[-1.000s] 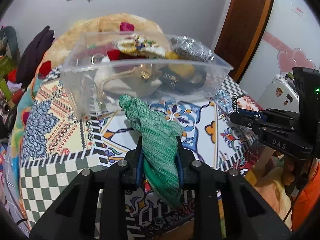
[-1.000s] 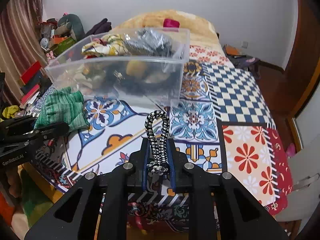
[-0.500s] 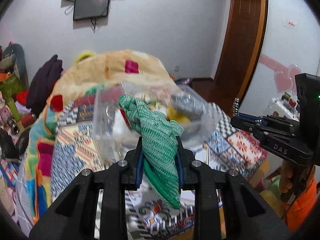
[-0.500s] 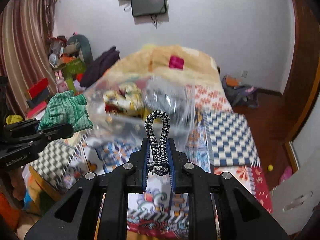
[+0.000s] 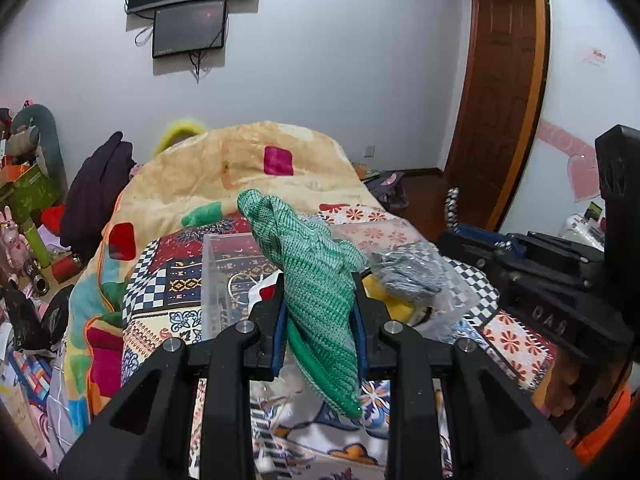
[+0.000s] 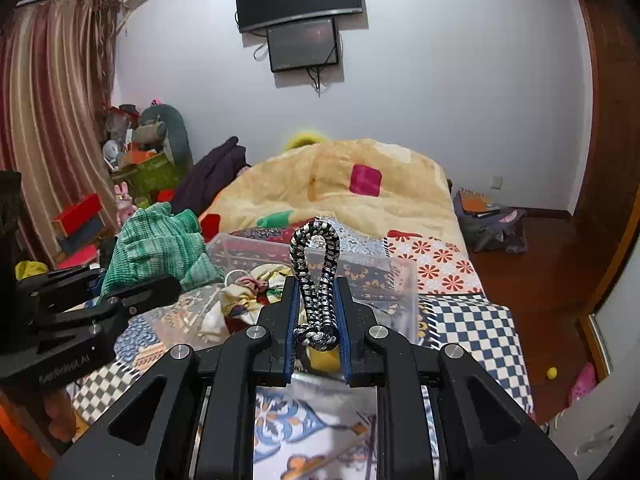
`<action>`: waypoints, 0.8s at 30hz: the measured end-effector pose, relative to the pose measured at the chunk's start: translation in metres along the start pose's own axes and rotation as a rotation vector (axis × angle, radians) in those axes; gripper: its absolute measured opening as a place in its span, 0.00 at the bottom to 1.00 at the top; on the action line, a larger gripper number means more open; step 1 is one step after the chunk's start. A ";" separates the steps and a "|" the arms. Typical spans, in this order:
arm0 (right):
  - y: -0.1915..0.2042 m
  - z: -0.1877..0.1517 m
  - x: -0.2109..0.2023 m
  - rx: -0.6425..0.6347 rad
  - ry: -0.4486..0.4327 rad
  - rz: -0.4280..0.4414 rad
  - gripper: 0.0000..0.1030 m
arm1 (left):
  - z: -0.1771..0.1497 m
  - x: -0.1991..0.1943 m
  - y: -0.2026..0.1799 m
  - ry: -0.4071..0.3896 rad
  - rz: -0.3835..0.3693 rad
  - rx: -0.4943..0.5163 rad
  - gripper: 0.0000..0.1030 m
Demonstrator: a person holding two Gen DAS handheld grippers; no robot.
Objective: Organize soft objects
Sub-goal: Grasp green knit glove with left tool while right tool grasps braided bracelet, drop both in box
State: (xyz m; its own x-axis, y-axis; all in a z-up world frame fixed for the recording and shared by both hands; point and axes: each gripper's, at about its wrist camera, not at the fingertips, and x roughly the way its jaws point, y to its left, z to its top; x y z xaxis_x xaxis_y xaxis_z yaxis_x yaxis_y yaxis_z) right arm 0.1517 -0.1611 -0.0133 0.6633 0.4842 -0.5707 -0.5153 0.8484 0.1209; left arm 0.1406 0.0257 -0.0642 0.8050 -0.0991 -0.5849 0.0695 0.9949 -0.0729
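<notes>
My left gripper (image 5: pixel 319 316) is shut on a green knitted cloth (image 5: pixel 316 300) and holds it above the near edge of a clear plastic bin (image 5: pixel 212 280). The cloth also shows in the right wrist view (image 6: pixel 160 248). My right gripper (image 6: pixel 317 312) is shut on a black-and-white braided loop (image 6: pixel 316 276), held just before the same bin (image 6: pixel 400 292). The bin holds several soft items, among them a yellow patterned cloth (image 6: pixel 248 288) and a grey bundle (image 5: pixel 408 272). The right gripper shows at the right of the left wrist view (image 5: pixel 520 264).
The bin stands on a bed with a patterned cover (image 6: pixel 472 320). A tan blanket (image 5: pixel 240 176) is heaped behind it. Clutter and toys (image 6: pixel 136 176) stand at the left. A wooden door (image 5: pixel 500 100) and bare floor (image 6: pixel 552 260) are at the right.
Both grippers have risen and tilted up with their loads, so the bin has dropped lower in both views and the wall and screens have come into sight.
</notes>
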 end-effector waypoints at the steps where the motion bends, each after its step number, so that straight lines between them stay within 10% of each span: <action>1: 0.000 0.000 0.006 0.000 0.013 0.000 0.15 | 0.000 0.005 0.000 0.010 0.002 -0.001 0.26; 12: 0.000 -0.011 0.039 -0.032 0.082 -0.028 0.19 | -0.004 0.059 0.005 0.120 -0.006 -0.009 0.28; 16: 0.000 -0.011 0.037 -0.032 0.073 -0.034 0.49 | -0.009 0.063 0.005 0.129 0.000 0.004 0.40; 24: -0.009 -0.011 0.033 -0.022 0.069 -0.035 0.69 | -0.015 0.055 0.014 0.137 0.002 -0.015 0.65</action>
State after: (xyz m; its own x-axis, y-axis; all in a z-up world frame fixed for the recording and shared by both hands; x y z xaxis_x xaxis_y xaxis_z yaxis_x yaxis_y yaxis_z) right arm 0.1720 -0.1550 -0.0416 0.6423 0.4381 -0.6289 -0.5052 0.8590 0.0825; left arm 0.1770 0.0336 -0.1094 0.7167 -0.1000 -0.6901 0.0587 0.9948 -0.0831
